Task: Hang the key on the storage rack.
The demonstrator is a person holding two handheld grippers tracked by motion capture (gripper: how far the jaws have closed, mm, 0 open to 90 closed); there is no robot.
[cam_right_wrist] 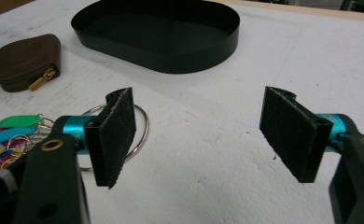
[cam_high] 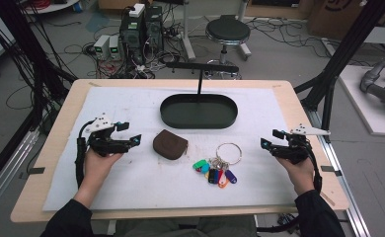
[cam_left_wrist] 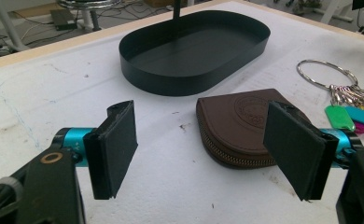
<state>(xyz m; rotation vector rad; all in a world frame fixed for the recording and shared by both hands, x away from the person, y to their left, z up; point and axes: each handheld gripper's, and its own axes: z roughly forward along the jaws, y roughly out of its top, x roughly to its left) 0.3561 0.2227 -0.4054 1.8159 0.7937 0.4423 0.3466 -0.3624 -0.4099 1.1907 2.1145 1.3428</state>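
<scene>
Lab: computer towers (cam_high: pixel 141 29), floor cables (cam_high: pixel 77 49), stool (cam_high: pixel 227 30).

A black tray (cam_high: pixel 199 111) sat near the table's (cam_high: pixel 57 148) far edge. A brown pouch (cam_high: pixel 170 144) lay mid-table, keys (cam_high: pixel 219 168) beside it toward the right edge.

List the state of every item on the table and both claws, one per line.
Left claw: open, holding nothing.
Right claw: open, holding nothing.
Brown zip pouch: zipped shut, lying flat on the white mat.
Key ring with coloured tags: lying loose on the mat, untouched.
Black oval tray: upright, empty.
</scene>
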